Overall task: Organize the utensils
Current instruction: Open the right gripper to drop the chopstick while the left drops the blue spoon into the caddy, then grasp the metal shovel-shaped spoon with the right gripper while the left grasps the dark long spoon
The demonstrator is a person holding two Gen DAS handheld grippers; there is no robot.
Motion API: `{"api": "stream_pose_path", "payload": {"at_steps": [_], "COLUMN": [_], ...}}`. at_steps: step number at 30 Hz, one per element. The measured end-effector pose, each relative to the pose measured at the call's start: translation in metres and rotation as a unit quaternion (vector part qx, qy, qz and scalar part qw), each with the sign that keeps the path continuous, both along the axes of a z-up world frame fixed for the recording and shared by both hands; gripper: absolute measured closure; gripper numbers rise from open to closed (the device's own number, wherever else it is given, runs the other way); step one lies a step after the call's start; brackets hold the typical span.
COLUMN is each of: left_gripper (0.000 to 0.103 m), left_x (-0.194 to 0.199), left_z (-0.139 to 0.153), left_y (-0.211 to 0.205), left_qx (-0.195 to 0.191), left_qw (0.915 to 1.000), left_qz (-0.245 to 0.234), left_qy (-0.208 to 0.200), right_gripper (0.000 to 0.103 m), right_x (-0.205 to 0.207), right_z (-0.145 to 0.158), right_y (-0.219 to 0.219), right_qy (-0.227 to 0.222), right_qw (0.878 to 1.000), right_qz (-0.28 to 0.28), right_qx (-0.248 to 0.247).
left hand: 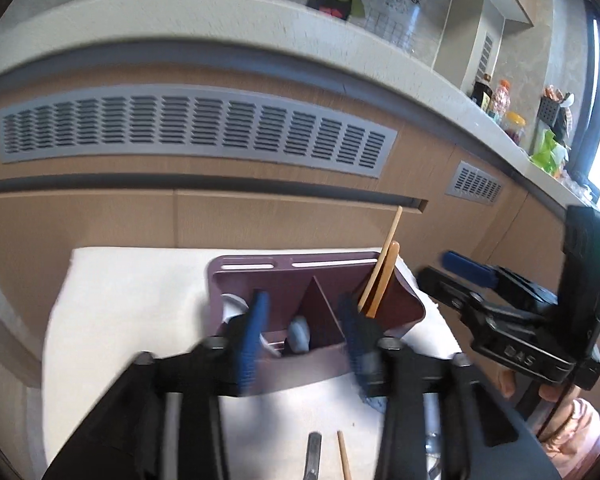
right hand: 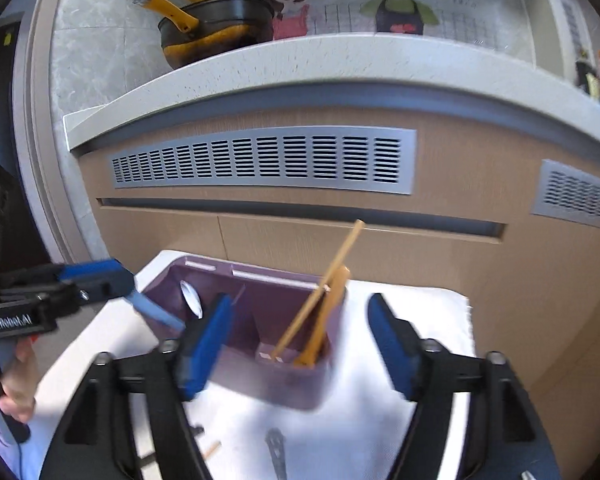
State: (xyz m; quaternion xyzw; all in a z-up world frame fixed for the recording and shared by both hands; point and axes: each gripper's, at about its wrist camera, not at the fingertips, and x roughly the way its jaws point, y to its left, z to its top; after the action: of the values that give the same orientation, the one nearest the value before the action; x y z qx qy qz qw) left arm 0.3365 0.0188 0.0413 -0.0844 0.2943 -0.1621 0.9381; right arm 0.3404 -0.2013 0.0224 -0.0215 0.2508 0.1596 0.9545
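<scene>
Purple plastic holder point(right hand: 260, 368) stands on a white cloth point(right hand: 400, 420), chopsticks point(right hand: 320, 304) leaning in its right compartment. Left gripper point(left hand: 304, 320) and right gripper point(right hand: 300, 344) both gape, grasping nothing.

Both wrist fisheyes look forward and slightly down along own fingers, close above white-covered table point(left hand: 140, 300). Shared: purple utensil holder point(left hand: 404, 316) point(right hand: 300, 384), vented cabinet front point(left hand: 196, 128) point(right hand: 260, 160). Each view catches the other gripper at its edge.
</scene>
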Motion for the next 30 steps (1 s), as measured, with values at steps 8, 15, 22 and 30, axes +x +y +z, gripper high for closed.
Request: {"api": "stream_pose_path", "payload": {"at_steps": [8, 15, 22, 30], "left_gripper": [0.041, 0.041, 0.034, 0.032], "left_x": [-0.057, -0.093, -0.119, -0.121], "left_z": [-0.018, -0.058, -0.079, -0.084], "left_y": [0.002, -0.007, -0.003, 0.028], "left_qx": [0.03, 0.046, 0.081, 0.075], "left_qw": [0.9994, 0.9962, 0.9929, 0.9912], "left_qz": [0.009, -0.005, 0.009, 0.064], "left_qy": [0.018, 0.074, 0.087, 0.089], "right_gripper": [0.0, 0.0, 0.0, 0.019], "right_x": [-0.061, -0.087, -0.117, -0.11], "right_z": [-0.013, -0.058, -0.089, -0.103], "right_y": [-0.017, -0.016, -0.007, 0.014], "right_qy": [0.01, 0.117, 0.156, 0.204], "right_qw": [0.998, 0.992, 0.988, 0.978], "right_qz": [-0.027, 0.016, -0.007, -0.042], "right_qx": [-0.049, -0.045, -0.014, -0.021]}}
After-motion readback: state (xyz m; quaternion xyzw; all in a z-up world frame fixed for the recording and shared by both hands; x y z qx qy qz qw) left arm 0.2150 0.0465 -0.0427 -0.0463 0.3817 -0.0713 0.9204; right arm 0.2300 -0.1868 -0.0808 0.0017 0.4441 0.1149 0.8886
